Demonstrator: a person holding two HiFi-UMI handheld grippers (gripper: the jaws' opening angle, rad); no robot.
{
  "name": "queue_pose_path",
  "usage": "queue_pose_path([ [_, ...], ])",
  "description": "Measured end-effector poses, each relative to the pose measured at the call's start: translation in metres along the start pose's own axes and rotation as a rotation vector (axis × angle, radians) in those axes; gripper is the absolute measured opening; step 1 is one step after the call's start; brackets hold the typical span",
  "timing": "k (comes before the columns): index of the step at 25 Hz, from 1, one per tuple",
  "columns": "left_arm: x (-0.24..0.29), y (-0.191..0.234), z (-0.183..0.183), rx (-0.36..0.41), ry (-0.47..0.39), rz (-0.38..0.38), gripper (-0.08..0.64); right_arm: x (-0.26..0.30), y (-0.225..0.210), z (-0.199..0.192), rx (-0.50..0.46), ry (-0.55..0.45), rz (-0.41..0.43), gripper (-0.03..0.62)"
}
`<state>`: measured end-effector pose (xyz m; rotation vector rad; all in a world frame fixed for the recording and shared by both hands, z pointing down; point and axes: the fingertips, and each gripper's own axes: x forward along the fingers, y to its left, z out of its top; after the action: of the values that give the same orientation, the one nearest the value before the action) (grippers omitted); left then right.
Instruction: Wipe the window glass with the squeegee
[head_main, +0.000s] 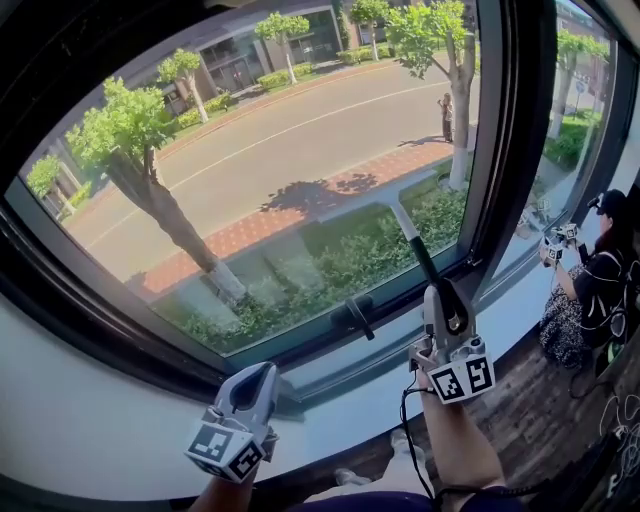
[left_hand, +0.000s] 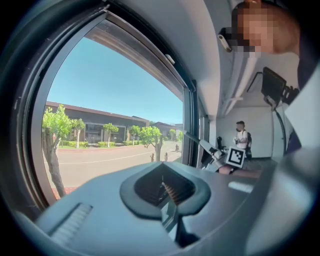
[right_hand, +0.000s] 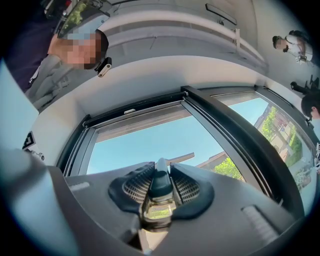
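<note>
Sunny street with green trees (head_main: 125, 125) and a red brick pavement fills the big dark-framed window glass (head_main: 260, 190) you're facing, and a white ledge (head_main: 110, 425) runs under it.

Your right gripper (head_main: 445, 300) is clamped on the black handle of the T-shaped squeegee (head_main: 418, 252), jaws pressed in from both sides. The right gripper view shows the dark grip wedged between the ribbed pads (right_hand: 137, 187), so no slack there. From the gripper the handle runs up and a bit to the left and turns into a pale neck. The crossbar at the top sits in front of the lower right part of the pane. Can't tell whether the blade is actually touching the glass.

Your left gripper (head_main: 262, 375) is down low on the left, well apart from the squeegee. Its jaws are brought together on nothing, with just the dark hollow between the pads.

Between your two grippers, on the bottom frame, there's a black window handle (head_main: 352, 316). Off to the right, a seated person in dark clothes (head_main: 598, 270) is by the next pane, above a wooden floor (head_main: 520, 390).
</note>
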<state>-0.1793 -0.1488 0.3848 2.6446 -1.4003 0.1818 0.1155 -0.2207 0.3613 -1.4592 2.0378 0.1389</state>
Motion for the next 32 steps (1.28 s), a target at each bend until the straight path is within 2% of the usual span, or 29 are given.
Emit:
queue_pose_path([
  [18, 0.003, -0.010, -0.009, 0.001, 0.043, 0.000, 0.006, -0.024, -0.018, -0.026, 0.017, 0.058, -0.037, 0.098],
  [32, 0.002, -0.014, -0.009, 0.014, 0.091, -0.002, 0.006, -0.044, -0.021, -0.045, 0.033, 0.089, -0.035, 0.098],
])
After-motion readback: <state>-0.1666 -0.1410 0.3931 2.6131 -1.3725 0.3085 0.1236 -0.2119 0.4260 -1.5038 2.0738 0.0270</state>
